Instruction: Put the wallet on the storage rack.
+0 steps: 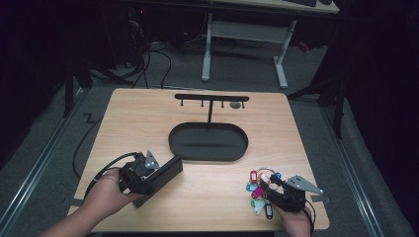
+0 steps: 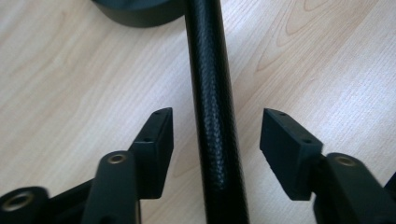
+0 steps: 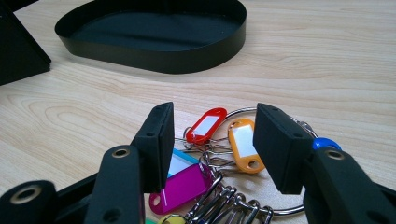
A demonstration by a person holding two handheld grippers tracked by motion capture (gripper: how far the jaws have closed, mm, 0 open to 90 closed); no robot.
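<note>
- We take the black oval tray (image 1: 208, 141) as our landmark; it sits near the middle of the wooden surface (image 1: 148, 118), its low wall also clear in the right gripper view (image 3: 187, 58).
- Behind the tray, from its far edge, a thin black post rises to a crossbar with small hooks, the key rack (image 1: 211, 98); a small grey thing hangs or lies by its right end, though we cannot tell what it is.
- Left of and nearer than the tray, the left gripper (image 1: 170, 165) is held in the person's left hand (image 1: 106, 195). Its jaws stand well apart in the left gripper view (image 2: 216, 135), with a black textured bar (image 2: 211, 107) running between them (touching neither pad, as far as we can see).
- Right of and nearer than the tray lies a bunch of coloured key tags (image 1: 258, 190) on a metal ring (image 3: 280, 210): red, orange, magenta, blue and others.
- The right gripper (image 1: 267, 187) is over this bunch, jaws open (image 3: 212, 140) to either side of the tags, gripping nothing.
</note>
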